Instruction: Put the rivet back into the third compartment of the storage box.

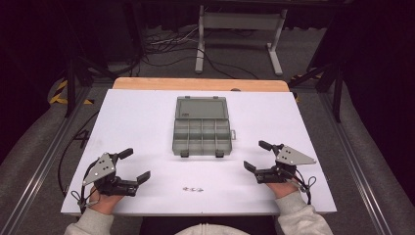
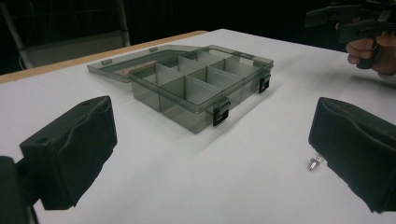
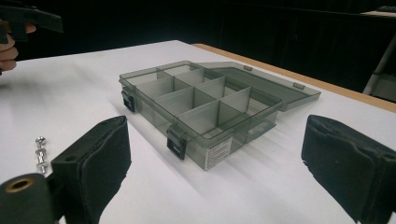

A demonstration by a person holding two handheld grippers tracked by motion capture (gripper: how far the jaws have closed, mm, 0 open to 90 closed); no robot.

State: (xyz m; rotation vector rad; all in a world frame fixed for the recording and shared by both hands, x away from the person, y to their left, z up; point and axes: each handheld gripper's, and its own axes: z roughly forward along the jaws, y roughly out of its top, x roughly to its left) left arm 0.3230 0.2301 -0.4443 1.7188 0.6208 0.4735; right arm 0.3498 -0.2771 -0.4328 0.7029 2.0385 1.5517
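A smoky transparent compartment box point(image 1: 201, 133) lies open in the middle of the white table point(image 1: 137, 117), its lid point(image 1: 201, 107) folded flat behind it. Its compartments point(image 2: 201, 81) look empty, and two black latches point(image 3: 176, 145) hang on its near side. A few small metal screws point(image 1: 193, 189) lie near the table's front edge, also visible as screws point(image 3: 40, 151) and one screw point(image 2: 314, 163). My left gripper point(image 1: 135, 165) rests open at the front left. My right gripper point(image 1: 257, 155) rests open at the front right. Nothing is between either pair of jaws.
The wooden table edge point(image 1: 200, 84) runs along the far side. Beyond it stand a white frame stand point(image 1: 240, 34) and cables on the floor. Metal rails point(image 1: 44, 156) flank the table on both sides.
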